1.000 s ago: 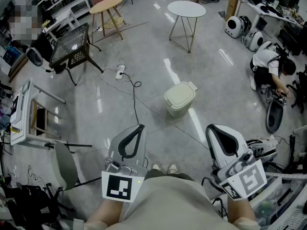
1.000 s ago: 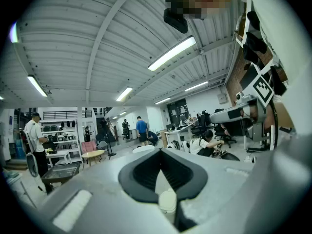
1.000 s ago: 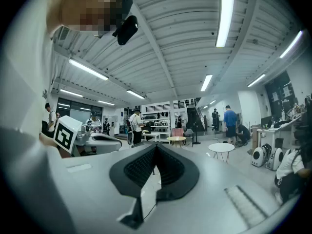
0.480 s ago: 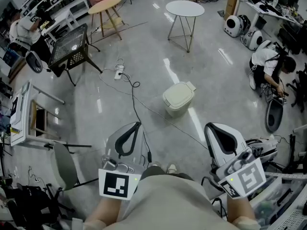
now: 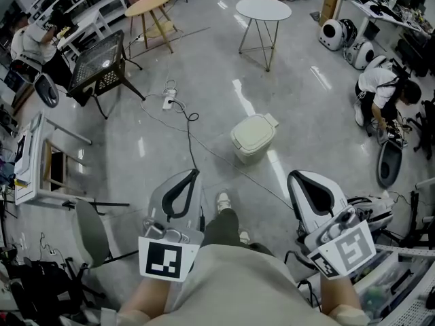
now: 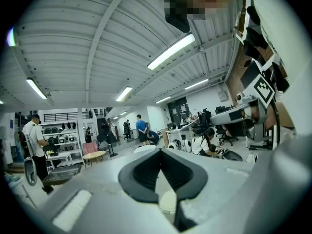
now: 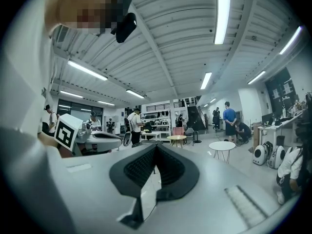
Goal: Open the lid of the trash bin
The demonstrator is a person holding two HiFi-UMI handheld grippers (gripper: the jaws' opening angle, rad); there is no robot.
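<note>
We stand on a glossy grey floor (image 5: 319, 121) that fills most of the head view. Toward its far edge are a round white table (image 5: 263, 8) on thin metal legs, a black mesh-topped stand (image 5: 102, 63) and a round wooden stool (image 5: 149, 4).

The pale cream plastic trash bin (image 5: 248, 153) stands upright on the open middle of the floor, between the white table and us, well apart from both grippers. It is a rounded oblong. Its long axis runs from near left to far right, and a small tab (image 5: 271, 121) juts from the far-right end. Its lid (image 5: 255, 129) lies flat and closed on the body.

The white left gripper (image 5: 196, 174) and the white right gripper (image 5: 293, 176) are held low and close to us, and both point toward the far side of the floor. In the left gripper view the left gripper's (image 6: 158, 152) black pads meet at the tips with nothing between them. In the right gripper view the right gripper's (image 7: 156, 146) tips are likewise pressed together on nothing.

A thin black cable (image 5: 192, 148) runs from a white power strip (image 5: 166, 102) past the bin's near side. A white shoe (image 5: 223, 199) shows between the grippers.
</note>
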